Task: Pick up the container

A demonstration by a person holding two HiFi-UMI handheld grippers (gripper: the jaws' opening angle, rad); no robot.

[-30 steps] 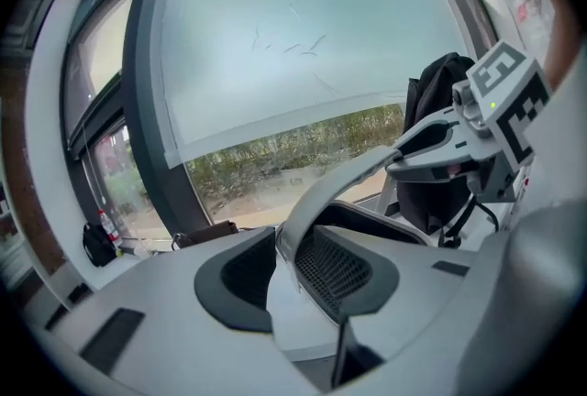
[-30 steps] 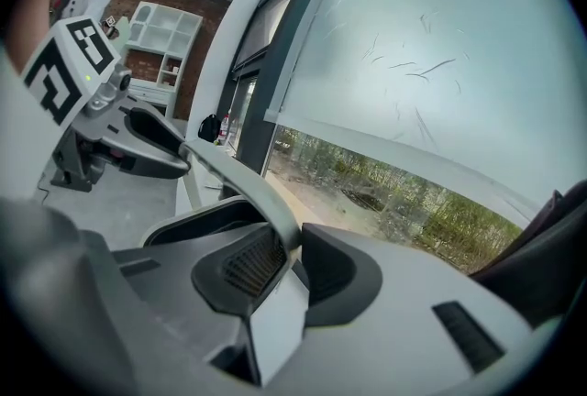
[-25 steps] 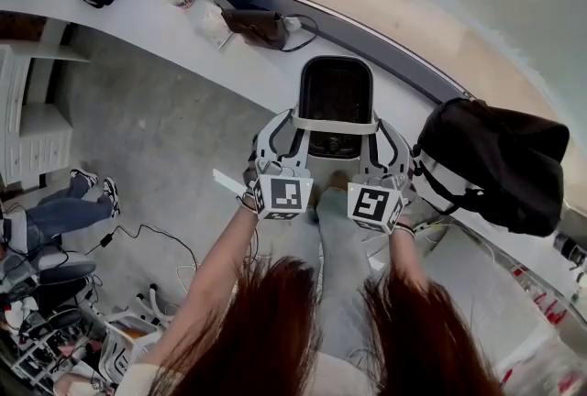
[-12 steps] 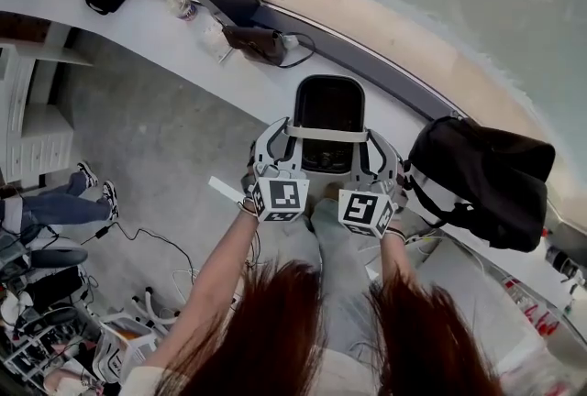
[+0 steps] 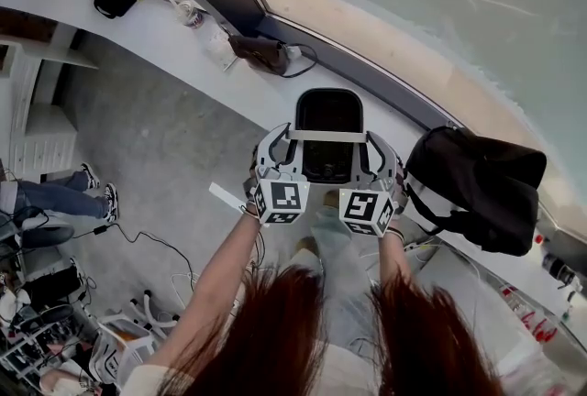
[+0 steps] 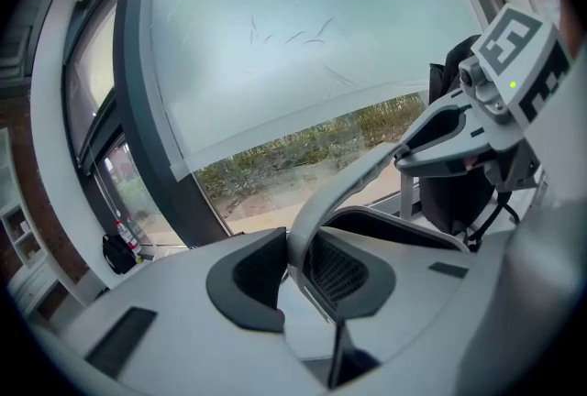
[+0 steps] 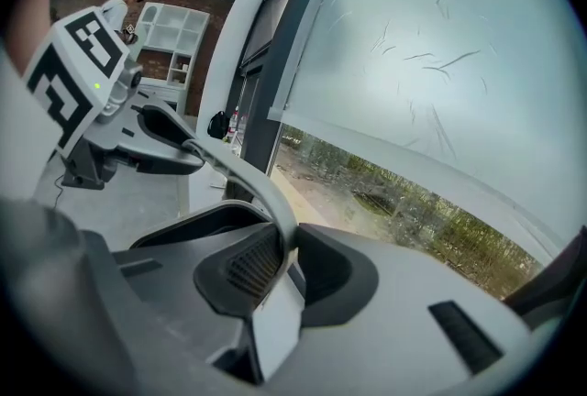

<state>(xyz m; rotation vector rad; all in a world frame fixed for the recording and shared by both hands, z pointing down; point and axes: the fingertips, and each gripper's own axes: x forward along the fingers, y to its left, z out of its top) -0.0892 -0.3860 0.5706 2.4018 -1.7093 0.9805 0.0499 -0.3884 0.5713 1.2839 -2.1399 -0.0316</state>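
The container (image 5: 328,115), a dark, deep tub, sits straight out in front of the person, over the edge of the white ledge (image 5: 183,37) that runs under the window; from where I stand I cannot tell whether its base rests on the ledge or hangs just free of it. Its long axis runs away from the person toward the glass, and a pale handle (image 5: 328,137) crosses it from side to side at the near end. The left gripper (image 5: 291,136) is clamped on the left end of that handle. The right gripper (image 5: 369,139) has the right end between its pads, and its jaws have just been closing on it; its own view shows the strip pinched there. So neither hand is nearer: they stand level with each other, one at each side, with the tub lying ahead of and slightly below both. I judge that the lift depends on this symmetry, since both ends should rise together or the tub will tip sideways. A black bag (image 5: 477,183) lies on the ledge just to the right, close to that gripper.
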